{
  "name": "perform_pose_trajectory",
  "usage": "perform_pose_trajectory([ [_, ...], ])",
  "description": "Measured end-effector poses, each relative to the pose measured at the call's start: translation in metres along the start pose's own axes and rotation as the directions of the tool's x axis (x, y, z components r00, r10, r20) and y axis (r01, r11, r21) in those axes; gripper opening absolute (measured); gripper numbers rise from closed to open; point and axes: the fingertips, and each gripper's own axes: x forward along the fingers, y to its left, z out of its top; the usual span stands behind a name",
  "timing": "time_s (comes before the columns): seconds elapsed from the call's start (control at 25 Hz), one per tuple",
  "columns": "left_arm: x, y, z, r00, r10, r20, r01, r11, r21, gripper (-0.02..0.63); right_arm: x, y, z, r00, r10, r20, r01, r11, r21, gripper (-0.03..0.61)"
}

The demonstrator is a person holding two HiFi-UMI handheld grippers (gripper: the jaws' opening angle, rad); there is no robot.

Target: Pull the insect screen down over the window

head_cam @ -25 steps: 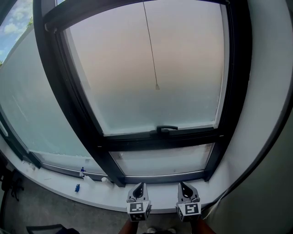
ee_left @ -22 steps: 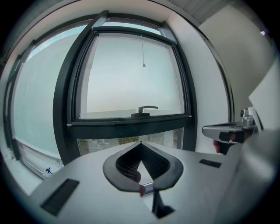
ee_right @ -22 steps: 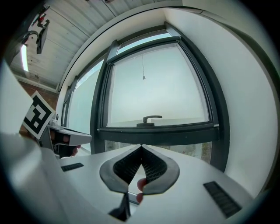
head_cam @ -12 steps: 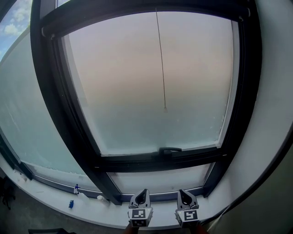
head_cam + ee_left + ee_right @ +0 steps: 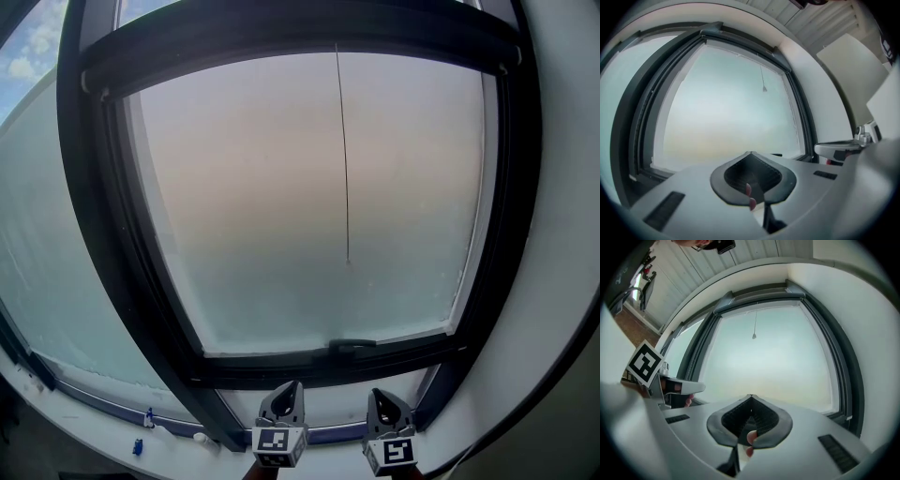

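Note:
The window has a dark frame and frosted-looking glass. A thin pull cord hangs down its middle from the dark top bar, and its small end piece dangles about mid-pane. That cord end also shows in the left gripper view, and the same cord end in the right gripper view. My left gripper and right gripper are side by side at the bottom, well below the cord, both shut and holding nothing. Seen from their own cameras, the left gripper and right gripper point at the glass.
A dark window handle sits on the lower frame rail. Small blue objects and a white one lie on the white sill at lower left. A white wall borders the right side; another pane lies to the left.
Both grippers have risen toward the window, still shut. The head view has tilted upward, so the frame, handle and cord end sit lower in the picture.

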Motion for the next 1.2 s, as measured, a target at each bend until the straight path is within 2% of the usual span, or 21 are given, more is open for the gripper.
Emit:
perform_pose_trajectory([
  [0.12,0.01,0.016,0.033,0.996,0.021,0.092,-0.02,1.0,-0.009,0.003,0.015,-0.008,0.021,0.999,-0.013,0.047,0.013,1.0,-0.012,0.003],
  [0.28,0.024,0.033,0.061,0.986,0.063,0.152,-0.067,0.997,0.023,0.003,0.038,-0.024,0.05,0.995,0.002,0.102,0.005,0.998,-0.069,0.003],
  [0.44,0.042,0.031,0.1,0.975,0.054,0.217,-0.08,0.99,0.113,0.003,0.056,-0.04,0.106,0.967,0.017,0.256,0.02,0.989,-0.145,0.003],
  [0.6,0.049,0.036,0.156,0.951,0.039,0.308,-0.085,0.987,0.136,0.003,0.071,-0.052,0.162,0.933,0.036,0.358,0.046,0.975,-0.218,0.003],
  [0.76,0.062,0.054,0.211,0.95,0.078,0.303,-0.144,0.968,0.203,0.003,0.082,-0.064,0.216,0.909,0.07,0.411,0.03,0.973,-0.23,0.003],
  [0.84,0.066,0.06,0.243,0.942,0.105,0.317,-0.198,0.941,0.275,0.003,0.087,-0.072,0.243,0.896,0.077,0.437,0.035,0.969,-0.244,0.003],
  [0.92,0.068,0.061,0.276,0.927,0.124,0.355,-0.26,0.893,0.368,0.003,0.094,-0.077,0.267,0.885,0.089,0.457,0.047,0.96,-0.276,0.003],
  [1.08,0.071,0.048,0.334,0.901,0.085,0.426,-0.314,0.805,0.504,0.003,0.108,-0.078,0.305,0.884,0.129,0.45,0.02,0.95,-0.313,0.003],
  [1.2,0.077,0.047,0.366,0.89,0.07,0.451,-0.347,0.747,0.567,0.003,0.115,-0.072,0.332,0.877,0.153,0.456,0.027,0.931,-0.364,0.003],
])
